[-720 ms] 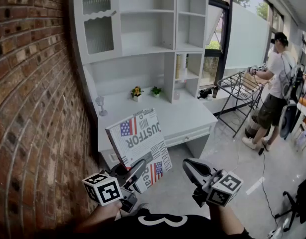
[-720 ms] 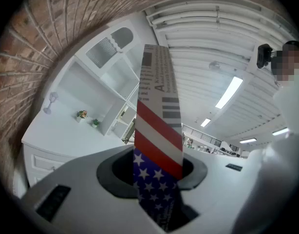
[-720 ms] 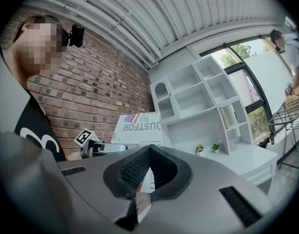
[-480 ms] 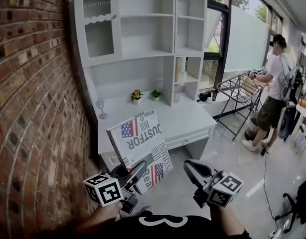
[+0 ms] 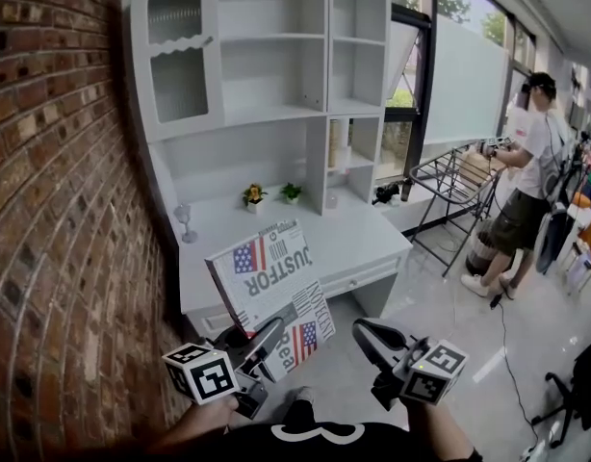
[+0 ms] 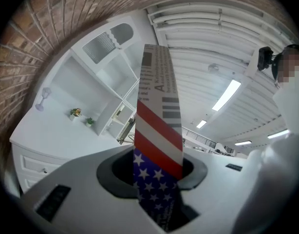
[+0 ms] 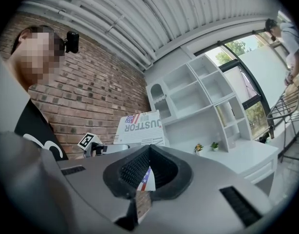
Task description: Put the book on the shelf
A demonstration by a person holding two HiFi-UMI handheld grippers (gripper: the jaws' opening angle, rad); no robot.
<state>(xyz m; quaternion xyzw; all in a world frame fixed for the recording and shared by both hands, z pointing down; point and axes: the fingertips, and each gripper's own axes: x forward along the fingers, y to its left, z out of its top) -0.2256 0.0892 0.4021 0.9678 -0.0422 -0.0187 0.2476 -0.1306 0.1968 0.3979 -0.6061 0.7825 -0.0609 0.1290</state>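
The book [image 5: 267,275], a large flat volume with a stars-and-stripes cover and big black lettering, stands tilted in the air in front of the white desk. My left gripper [image 5: 269,337] is shut on its lower edge. In the left gripper view the book [image 6: 157,126] rises edge-on from between the jaws of my left gripper [image 6: 157,172]. My right gripper [image 5: 359,326] hovers to the book's right, apart from it, shut with nothing held. In the right gripper view, the tips of my right gripper [image 7: 149,149] meet, and the book [image 7: 140,128] shows beyond them. The white shelf unit [image 5: 276,75] stands above the desk.
A brick wall [image 5: 55,210] runs close along the left. The desk top [image 5: 315,231] carries two small potted plants [image 5: 252,195], [image 5: 292,192] and a glass goblet [image 5: 184,221]. At the right a person [image 5: 526,162] stands by a metal drying rack [image 5: 449,176] near the window.
The head view has shifted a little, so the shelf unit and desk sit slightly further left. The book stays held in the left gripper; the right gripper has sunk slightly.
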